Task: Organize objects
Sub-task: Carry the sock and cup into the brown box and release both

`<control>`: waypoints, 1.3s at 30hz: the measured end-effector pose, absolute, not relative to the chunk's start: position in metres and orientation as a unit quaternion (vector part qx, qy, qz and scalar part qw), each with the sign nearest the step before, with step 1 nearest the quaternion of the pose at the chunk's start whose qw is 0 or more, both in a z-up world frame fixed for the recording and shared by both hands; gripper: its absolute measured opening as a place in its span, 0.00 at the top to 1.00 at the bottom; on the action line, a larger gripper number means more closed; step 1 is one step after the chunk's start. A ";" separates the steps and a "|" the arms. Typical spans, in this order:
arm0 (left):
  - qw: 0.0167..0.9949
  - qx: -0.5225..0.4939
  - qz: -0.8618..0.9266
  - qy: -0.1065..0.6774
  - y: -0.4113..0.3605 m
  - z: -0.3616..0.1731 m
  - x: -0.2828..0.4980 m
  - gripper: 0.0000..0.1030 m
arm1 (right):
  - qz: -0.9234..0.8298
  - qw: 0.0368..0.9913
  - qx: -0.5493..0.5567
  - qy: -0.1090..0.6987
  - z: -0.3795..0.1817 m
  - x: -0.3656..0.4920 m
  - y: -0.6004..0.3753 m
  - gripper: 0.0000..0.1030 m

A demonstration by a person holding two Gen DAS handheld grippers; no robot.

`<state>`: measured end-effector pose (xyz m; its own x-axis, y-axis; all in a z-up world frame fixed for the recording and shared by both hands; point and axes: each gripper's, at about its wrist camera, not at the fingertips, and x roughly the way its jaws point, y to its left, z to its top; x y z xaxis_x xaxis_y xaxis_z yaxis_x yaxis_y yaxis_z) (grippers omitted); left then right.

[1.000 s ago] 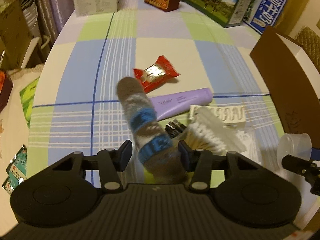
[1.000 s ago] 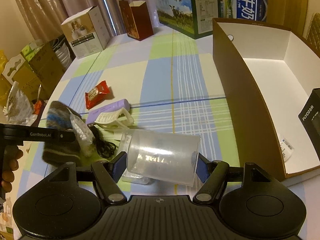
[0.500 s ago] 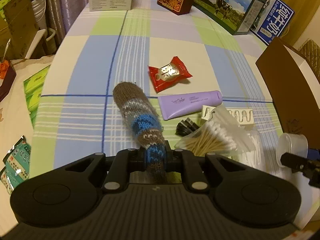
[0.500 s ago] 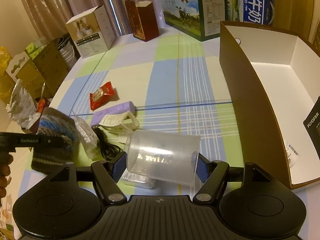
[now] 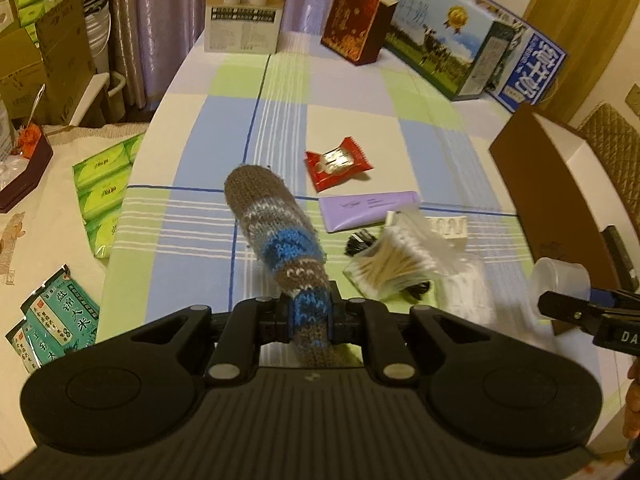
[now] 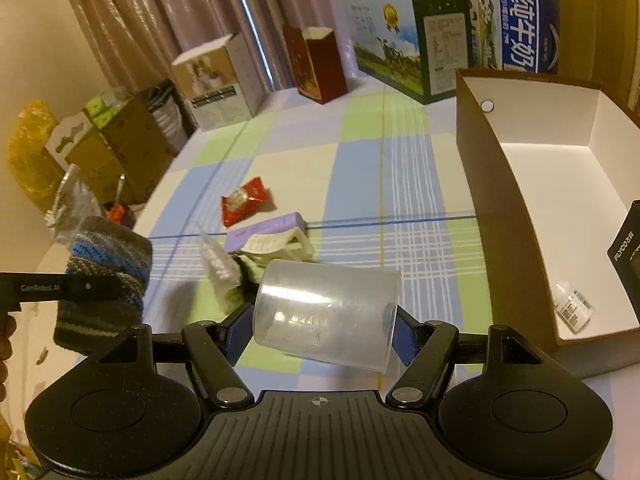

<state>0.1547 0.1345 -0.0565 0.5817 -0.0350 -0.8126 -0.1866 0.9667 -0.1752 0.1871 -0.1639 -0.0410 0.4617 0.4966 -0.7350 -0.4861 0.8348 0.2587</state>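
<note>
While both hands are loaded, most of the sorting is yet to be done. At the right edge of the checked table [image 6: 360,168] stands an open brown box [image 6: 516,216], which I judge to be the place where things are being gathered; only a black carton [image 6: 628,244] and a small packet [image 6: 574,308] lie in it so far.

Left of the box, the right gripper [image 6: 324,324] has its fingers closed on a clear plastic cup [image 6: 328,312], held on its side above the table with its mouth toward the box. Farther left of the box, the left gripper [image 5: 306,318] has its fingers clenched tight on the lower end of a striped knitted sock [image 5: 276,232], which sticks up and out beyond them, lifted clear of the table.

Left on the table, between the sock and the box: a red snack packet [image 5: 338,162], a lilac tube [image 5: 370,210], a bag of cotton swabs [image 5: 394,264], a white clip [image 6: 276,244] and a black cable [image 5: 358,242], partly hidden. By my reckoning, two items are in, two in hand, five to go.
</note>
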 end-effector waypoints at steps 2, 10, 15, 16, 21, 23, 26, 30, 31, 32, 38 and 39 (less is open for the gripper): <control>0.885 -0.121 0.038 0.449 0.128 -0.048 0.148 0.90 | 0.294 0.855 0.008 0.427 -0.035 0.182 -0.170 0.34; 0.900 -0.114 -0.009 0.420 0.081 -0.016 0.136 0.90 | 0.290 0.866 0.023 0.406 -0.009 0.169 -0.215 0.34; 0.907 -0.109 -0.051 0.403 0.039 0.000 0.145 0.90 | 0.274 0.879 0.031 0.388 0.008 0.173 -0.254 0.34; 0.909 -0.107 -0.061 0.399 0.030 0.002 0.148 0.90 | 0.270 0.882 0.032 0.385 0.011 0.174 -0.261 0.34; 0.912 -0.093 -0.112 0.384 -0.025 0.012 0.170 0.90 | 0.245 0.896 0.032 0.370 0.021 0.190 -0.302 0.34; 0.912 -0.086 -0.131 0.378 -0.048 0.015 0.182 0.90 | 0.236 0.900 0.030 0.365 0.023 0.197 -0.315 0.34; 0.913 -0.076 -0.154 0.371 -0.080 0.019 0.198 0.90 | 0.227 0.905 0.026 0.359 0.026 0.210 -0.337 0.34; 0.912 -0.065 -0.171 0.368 -0.120 0.020 0.220 0.90 | 0.219 0.909 0.019 0.354 0.026 0.232 -0.361 0.34; 0.912 -0.062 -0.173 0.367 -0.131 0.020 0.227 0.90 | 0.218 0.909 0.017 0.354 0.025 0.237 -0.365 0.34; 0.912 -0.059 -0.174 0.367 -0.139 0.019 0.232 0.90 | 0.218 0.910 0.014 0.354 0.024 0.243 -0.370 0.34; 0.907 -0.040 -0.169 0.383 -0.188 0.006 0.270 0.90 | 0.223 0.907 -0.004 0.357 0.014 0.283 -0.388 0.34; 0.906 -0.038 -0.166 0.387 -0.192 0.003 0.276 0.90 | 0.224 0.906 -0.006 0.358 0.012 0.289 -0.391 0.34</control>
<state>0.2759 -0.1916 0.0035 0.6447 -0.3305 -0.6892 0.2710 0.9419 -0.1982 0.2892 -0.3910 0.0122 0.6432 0.4023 -0.6515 -0.4109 0.8993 0.1496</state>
